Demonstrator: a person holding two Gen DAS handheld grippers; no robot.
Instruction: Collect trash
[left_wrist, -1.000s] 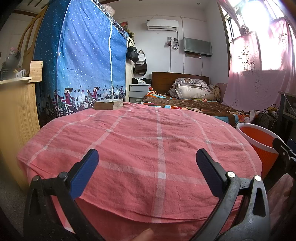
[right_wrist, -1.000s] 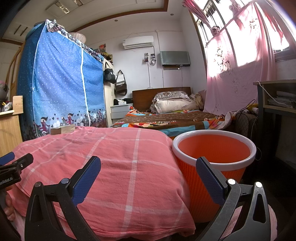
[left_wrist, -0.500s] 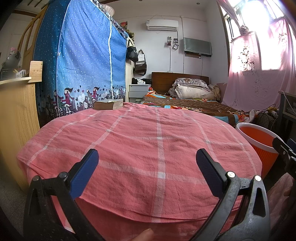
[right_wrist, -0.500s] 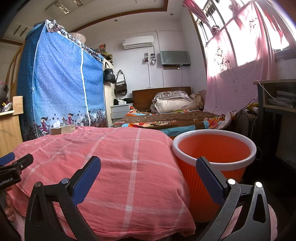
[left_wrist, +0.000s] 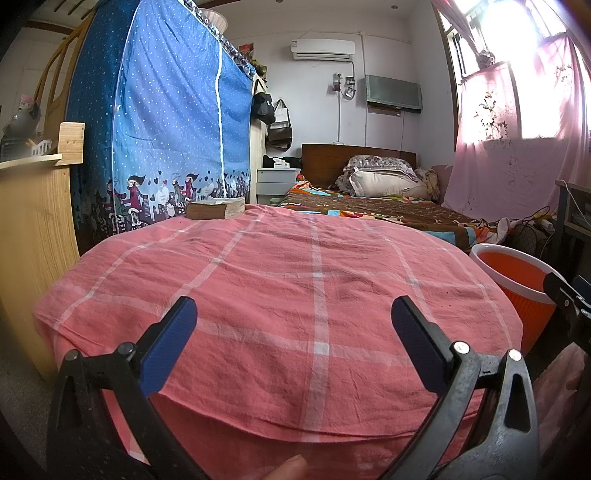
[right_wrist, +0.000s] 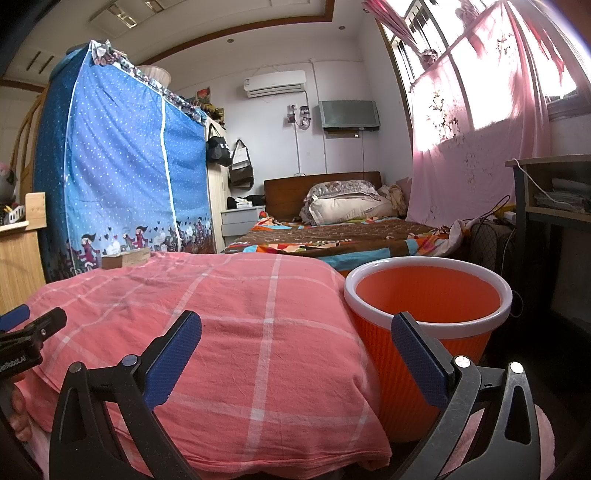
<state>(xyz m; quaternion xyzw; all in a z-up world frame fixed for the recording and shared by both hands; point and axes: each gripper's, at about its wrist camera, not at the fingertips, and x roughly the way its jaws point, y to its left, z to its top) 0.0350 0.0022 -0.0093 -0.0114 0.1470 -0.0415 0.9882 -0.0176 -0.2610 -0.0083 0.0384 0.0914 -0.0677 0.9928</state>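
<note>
One book (left_wrist: 216, 211) lies at the far left of the pink-checked surface (left_wrist: 280, 295), out of the working area. The left claw (left_wrist: 293, 317) and right claw (right_wrist: 295, 334), two in all, hover spread wide and hold nothing. One orange bin (right_wrist: 428, 314) stands just right of the surface, probably placed to receive trash. No trash is visible.

We see the orange bin (left_wrist: 517, 273) cut off by the pink checked cloth (left_wrist: 288, 295); its bottom is hidden. The book's (left_wrist: 216, 208) cover is unreadable.
</note>
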